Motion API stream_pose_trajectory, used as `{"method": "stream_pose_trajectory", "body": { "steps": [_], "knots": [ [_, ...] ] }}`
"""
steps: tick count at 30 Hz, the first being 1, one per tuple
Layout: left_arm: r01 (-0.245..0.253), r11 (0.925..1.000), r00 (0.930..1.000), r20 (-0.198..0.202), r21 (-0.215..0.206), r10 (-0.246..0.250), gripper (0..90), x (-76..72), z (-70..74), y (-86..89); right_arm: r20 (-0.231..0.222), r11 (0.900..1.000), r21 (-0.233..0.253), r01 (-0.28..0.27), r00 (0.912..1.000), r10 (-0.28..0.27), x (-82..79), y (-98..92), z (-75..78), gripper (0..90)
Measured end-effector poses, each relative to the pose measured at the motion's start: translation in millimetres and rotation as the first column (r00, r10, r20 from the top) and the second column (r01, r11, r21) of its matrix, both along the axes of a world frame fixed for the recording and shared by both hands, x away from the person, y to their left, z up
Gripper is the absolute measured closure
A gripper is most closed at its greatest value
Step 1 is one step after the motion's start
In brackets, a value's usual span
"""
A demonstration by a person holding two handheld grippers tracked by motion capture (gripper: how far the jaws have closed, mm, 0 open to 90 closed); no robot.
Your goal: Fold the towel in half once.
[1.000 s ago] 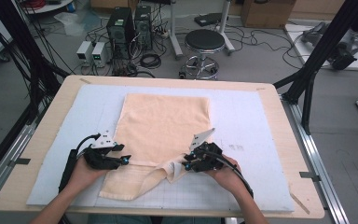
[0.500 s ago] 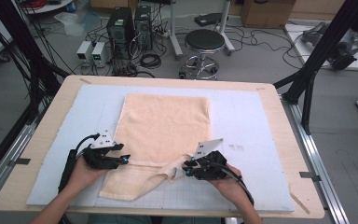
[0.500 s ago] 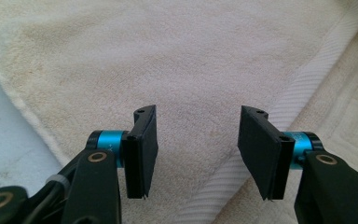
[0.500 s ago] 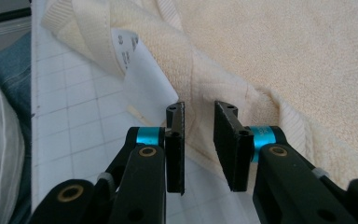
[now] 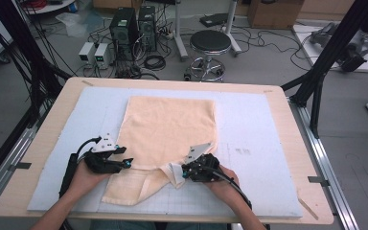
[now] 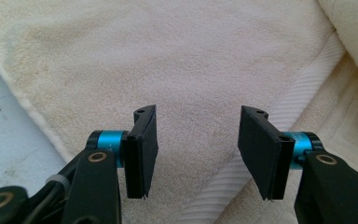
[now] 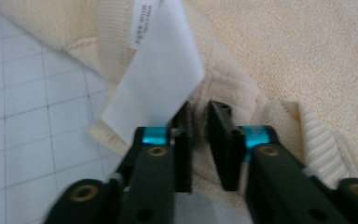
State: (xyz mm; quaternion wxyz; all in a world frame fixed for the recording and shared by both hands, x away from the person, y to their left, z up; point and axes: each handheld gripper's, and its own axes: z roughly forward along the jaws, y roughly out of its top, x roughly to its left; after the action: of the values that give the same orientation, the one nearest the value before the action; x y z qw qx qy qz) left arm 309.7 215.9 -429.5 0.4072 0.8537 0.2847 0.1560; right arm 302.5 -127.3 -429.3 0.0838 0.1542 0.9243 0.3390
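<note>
Pale peach terry towel (image 5: 167,132) spread flat mid-tabletop on grey mat (image 5: 254,143), near corner bunched. Left gripper (image 6: 198,151) over towel's near-left edge, jaws wide. Right gripper (image 7: 199,140) pinching bunched corner beside white care label (image 7: 161,70).

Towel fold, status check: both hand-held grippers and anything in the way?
Left hand-held gripper open over the towel. Right hand-held gripper shut on towel edge by the white label. Nothing in the way on the mat.

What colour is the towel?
Pale peach-cream; the towel shows best in the high view.
</note>
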Motion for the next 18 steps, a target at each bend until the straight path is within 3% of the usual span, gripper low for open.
{"method": "stream_pose_trajectory", "body": {
  "steps": [2,6,11,14,18],
  "knots": [
    [0.001,1.0,1.0,0.002,0.003,-0.001,47.5,-0.9,0.4,-0.4,-0.011,1.0,0.004,-0.01,0.9999,0.01,1.3,-2.2,0.4,86.2],
    [0.001,1.0,1.0,0.009,0.001,-0.001,47.6,-0.5,1.1,0.8,-0.085,0.998,0.053,-0.032,0.9958,0.036,0.2,-18.3,9.1,86.4],
    [0.003,1.0,1.0,0.008,0.006,-0.003,47.5,0.2,0.4,-0.5,-0.097,0.997,0.058,-0.05,0.9938,0.055,-13.1,-49.6,29.5,86.3],
    [0.008,0.9999,0.9999,0.015,0.006,-0.008,47.4,-1.4,2.2,-1.7,-0.103,0.997,0.04,-0.059,0.9927,0.063,-21.1,-67.5,35.3,86.0],
    [0.008,1.0,0.9998,0.016,0.001,-0.008,46.9,-2.2,3.7,-2.3,-0.133,0.997,0.066,-0.043,0.9897,0.052,-28.2,-88.8,40.2,79.5]
  ]
}}
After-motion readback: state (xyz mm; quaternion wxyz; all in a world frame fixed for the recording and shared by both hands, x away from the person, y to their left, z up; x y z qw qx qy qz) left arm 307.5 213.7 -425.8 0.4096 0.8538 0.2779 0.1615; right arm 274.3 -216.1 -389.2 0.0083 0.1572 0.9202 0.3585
